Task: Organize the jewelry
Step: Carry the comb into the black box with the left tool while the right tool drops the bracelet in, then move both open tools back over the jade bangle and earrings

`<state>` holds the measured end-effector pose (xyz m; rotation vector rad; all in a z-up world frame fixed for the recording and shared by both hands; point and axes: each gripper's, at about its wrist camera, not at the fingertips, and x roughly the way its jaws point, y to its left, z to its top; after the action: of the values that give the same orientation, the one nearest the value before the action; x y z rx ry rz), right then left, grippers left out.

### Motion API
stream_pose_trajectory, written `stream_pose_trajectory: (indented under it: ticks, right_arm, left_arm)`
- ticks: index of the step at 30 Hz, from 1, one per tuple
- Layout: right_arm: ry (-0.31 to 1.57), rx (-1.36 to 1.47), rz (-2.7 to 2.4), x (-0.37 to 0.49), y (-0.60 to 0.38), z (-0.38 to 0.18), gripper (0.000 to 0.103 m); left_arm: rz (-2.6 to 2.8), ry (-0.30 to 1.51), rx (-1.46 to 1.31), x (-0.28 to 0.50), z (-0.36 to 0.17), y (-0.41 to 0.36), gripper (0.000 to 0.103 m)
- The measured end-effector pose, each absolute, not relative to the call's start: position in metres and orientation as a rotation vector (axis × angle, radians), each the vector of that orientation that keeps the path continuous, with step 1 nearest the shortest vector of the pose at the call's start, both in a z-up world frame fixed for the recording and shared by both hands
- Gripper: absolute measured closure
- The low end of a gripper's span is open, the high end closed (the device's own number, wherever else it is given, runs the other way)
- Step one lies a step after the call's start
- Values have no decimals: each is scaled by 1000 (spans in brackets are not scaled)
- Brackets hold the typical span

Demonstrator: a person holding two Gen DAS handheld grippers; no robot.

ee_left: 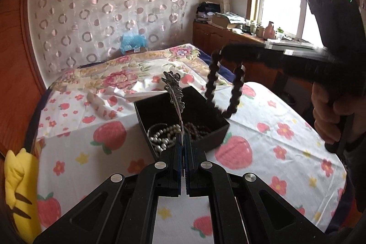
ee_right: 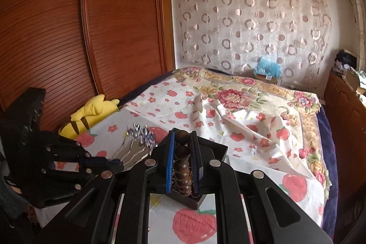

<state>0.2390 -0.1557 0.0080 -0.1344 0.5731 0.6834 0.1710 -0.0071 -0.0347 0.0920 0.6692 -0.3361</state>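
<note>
The left hand-held gripper (ee_left: 183, 141) pinches a silver hairpin (ee_left: 175, 93) above the black box (ee_left: 219, 132). The right hand-held gripper (ee_right: 183, 141) clamps a dark, somewhat blurred bead bracelet (ee_left: 225, 86).

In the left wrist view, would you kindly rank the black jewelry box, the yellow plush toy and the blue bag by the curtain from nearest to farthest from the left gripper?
1. Black jewelry box, just ahead of the left gripper.
2. Yellow plush toy, far left edge.
3. Blue bag, beyond the bed, by the curtain.
</note>
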Motion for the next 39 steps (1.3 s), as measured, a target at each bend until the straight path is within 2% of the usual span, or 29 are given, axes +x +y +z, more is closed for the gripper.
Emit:
stream_pose_trajectory:
  ticks: [12,29,32,39]
  right_arm:
    - [671,-66,691,281,-158,-39,87]
    - [675,-54,652,276,-187,-47,84]
    - [675,-60,649,269,-187,-48,84]
    - [685,-70,649,239,-190,-53,84]
  left_arm:
    - [-337,694,92,220,-42,-12,102]
    - [-352,751,127,250,-64,-31,102]
    - [-349,745,120,249,-62,-30,92]
    - [-333,726,114,227,-55,-21,90]
